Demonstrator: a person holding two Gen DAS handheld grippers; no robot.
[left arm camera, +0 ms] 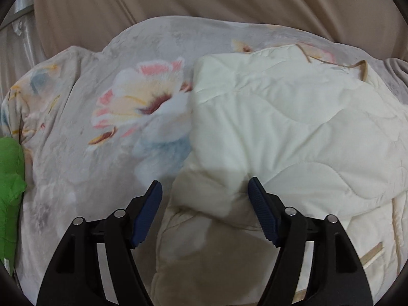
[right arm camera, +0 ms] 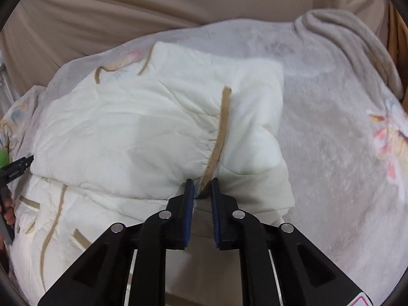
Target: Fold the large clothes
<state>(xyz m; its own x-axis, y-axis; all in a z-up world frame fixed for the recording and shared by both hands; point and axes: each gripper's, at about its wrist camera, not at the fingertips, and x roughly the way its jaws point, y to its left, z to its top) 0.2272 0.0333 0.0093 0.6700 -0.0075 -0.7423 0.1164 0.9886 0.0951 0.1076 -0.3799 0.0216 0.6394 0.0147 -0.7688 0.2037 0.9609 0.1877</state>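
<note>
While clamped on the tan trim strip of the cream quilted jacket, right gripper noted w/ blue pads nearly together, strip pinched between them. Left gripper noted released, jaws wide apart, hovering over jacket's near-left fold; contact w/ fabric cannot be told. Jacket lying bunched and part-folded atop floral fleece blanket, approx. centre of bed. Green item at blanket's left edge. Beige sheet beyond blanket. Grey rolled cloth at far right.
</note>
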